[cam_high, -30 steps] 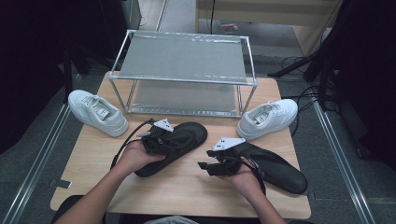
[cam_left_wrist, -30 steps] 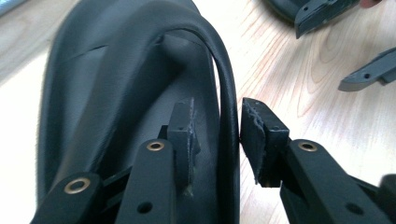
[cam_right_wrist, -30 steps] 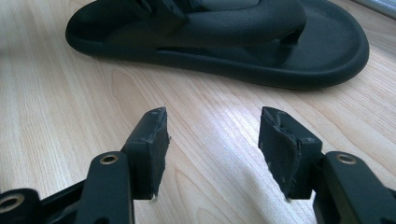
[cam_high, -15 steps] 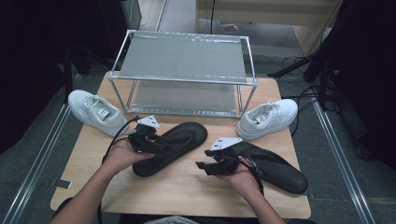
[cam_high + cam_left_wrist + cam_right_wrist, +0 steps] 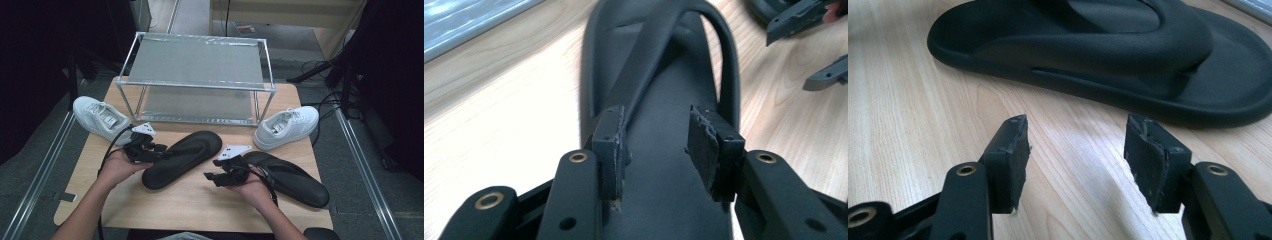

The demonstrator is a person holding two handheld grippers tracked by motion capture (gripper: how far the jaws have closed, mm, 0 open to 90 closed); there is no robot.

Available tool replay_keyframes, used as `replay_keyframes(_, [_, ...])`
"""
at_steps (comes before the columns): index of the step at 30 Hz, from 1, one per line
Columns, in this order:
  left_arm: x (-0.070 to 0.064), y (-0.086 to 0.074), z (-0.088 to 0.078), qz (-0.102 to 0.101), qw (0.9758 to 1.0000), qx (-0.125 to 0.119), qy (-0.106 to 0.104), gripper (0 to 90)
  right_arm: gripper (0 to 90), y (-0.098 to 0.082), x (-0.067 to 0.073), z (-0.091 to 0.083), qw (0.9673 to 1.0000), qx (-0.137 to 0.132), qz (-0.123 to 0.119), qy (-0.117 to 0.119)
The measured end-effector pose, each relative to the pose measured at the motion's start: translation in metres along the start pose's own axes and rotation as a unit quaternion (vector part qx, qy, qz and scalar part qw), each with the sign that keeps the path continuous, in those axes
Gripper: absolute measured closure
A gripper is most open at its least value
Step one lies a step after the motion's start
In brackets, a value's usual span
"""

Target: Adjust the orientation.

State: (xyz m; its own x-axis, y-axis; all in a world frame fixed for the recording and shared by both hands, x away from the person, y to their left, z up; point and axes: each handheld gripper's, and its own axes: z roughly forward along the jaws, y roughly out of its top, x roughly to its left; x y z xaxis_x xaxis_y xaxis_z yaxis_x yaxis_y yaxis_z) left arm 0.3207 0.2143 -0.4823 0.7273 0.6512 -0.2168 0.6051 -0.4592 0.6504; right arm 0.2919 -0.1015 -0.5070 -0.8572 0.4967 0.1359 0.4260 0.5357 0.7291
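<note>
A black flip-flop (image 5: 182, 157) lies slantwise at the middle of the wooden table (image 5: 200, 205). My left gripper (image 5: 161, 151) is at its heel end and points along it. In the left gripper view the open jaws (image 5: 664, 135) hover over the footbed (image 5: 659, 90), with the strap ahead; they have just been closing a little and pinch nothing. My right gripper (image 5: 210, 176) stands open over bare wood (image 5: 1075, 145), facing the side of that flip-flop (image 5: 1088, 55). A second black flip-flop (image 5: 292, 177) lies behind the right hand.
A metal two-shelf rack (image 5: 195, 85) stands at the back of the table. One white sneaker (image 5: 100, 117) sits at the left edge, another (image 5: 285, 127) at the right beside the rack. Cables (image 5: 330, 100) trail over the floor at the right.
My left gripper has drawn back leftward from the flip-flop's strap area to its heel end, and its jaws stand wider than a second ago. The right gripper and both flip-flops have stayed in place.
</note>
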Motion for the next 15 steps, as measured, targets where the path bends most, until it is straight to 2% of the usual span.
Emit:
replay_keyframes(1, [0.001,-0.001,-0.001,-0.006,1.0,-0.002,0.002,60.1,44.3,0.001,0.0,0.001,1.0,0.002,0.001,0.001])
replay_keyframes(5, [0.007,-0.008,-0.004,-0.001,0.9999,-0.003,0.012,62.8,45.3,0.003,0.001,0.004,1.0,-0.004,0.0,0.004])
replay_keyframes(9, [0.015,-0.014,-0.005,-0.01,0.9998,0.002,0.016,67.3,48.2,0.005,0.0,0.006,0.9999,-0.013,0.007,0.001])
replay_keyframes(11, [0.018,-0.016,-0.007,-0.017,0.9998,0.002,0.014,73.2,52.3,0.006,0.002,0.008,0.9999,-0.011,0.002,-0.005])
replay_keyframes(15, [0.023,-0.02,-0.01,-0.019,0.9997,0.002,0.015,86.3,68.7,0.009,0.006,0.014,1.0,0.001,-0.007,0.0])
